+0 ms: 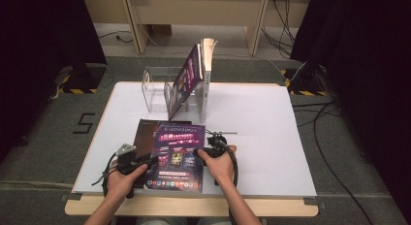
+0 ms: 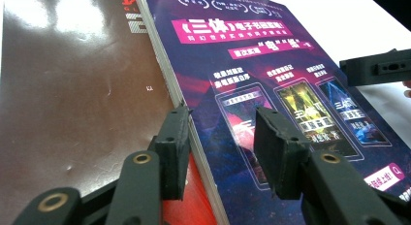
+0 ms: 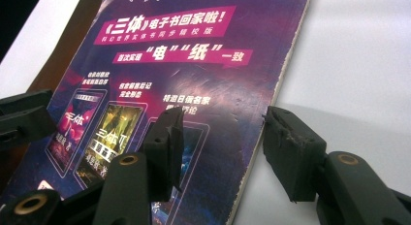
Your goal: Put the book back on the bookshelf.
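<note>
Purple magazine flat on table — both tools astride its edges

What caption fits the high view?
Both grippers, left and right, straddle the purple magazine, jaws open.

L tool & R tool both open, level.

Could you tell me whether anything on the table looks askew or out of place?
Yes: the purple magazine lies skewed on the brown book rather than squared with it. In the clear rack, another purple magazine leans diagonally instead of standing upright.
</note>
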